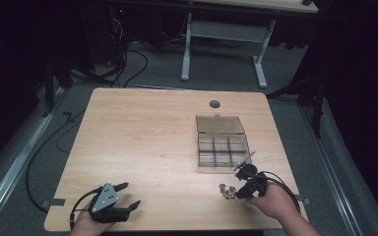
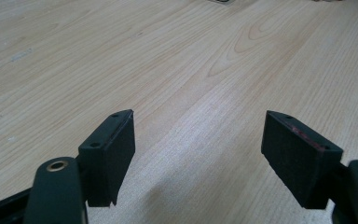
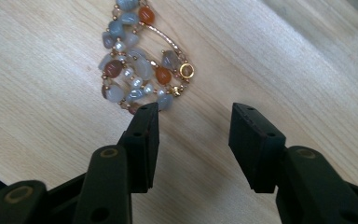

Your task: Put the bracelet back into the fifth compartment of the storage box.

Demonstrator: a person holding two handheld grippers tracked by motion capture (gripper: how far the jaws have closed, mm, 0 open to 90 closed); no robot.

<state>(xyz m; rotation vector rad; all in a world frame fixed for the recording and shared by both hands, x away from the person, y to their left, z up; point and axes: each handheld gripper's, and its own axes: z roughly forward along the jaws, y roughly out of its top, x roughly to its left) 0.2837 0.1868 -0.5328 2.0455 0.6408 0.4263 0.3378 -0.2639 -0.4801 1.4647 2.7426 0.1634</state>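
We hover over a beaded bracelet near the table's front edge.

The bracelet [image 3: 137, 60] lies in a loose heap just ahead of our right gripper [image 3: 193, 122], jaws spread and empty; it looks limp and light, best pinched across bunched strands. Beyond it stands the compartment box [image 1: 222, 143]. Our left gripper [image 2: 198, 140] idles released over bare table [image 1: 142, 132].

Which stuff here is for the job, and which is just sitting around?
Probably for the job:
- beaded bracelet, just ahead of the open right gripper
- clear compartment box, lid open

Just there:
- left gripper, open over bare table
- second desk and floor cables behind
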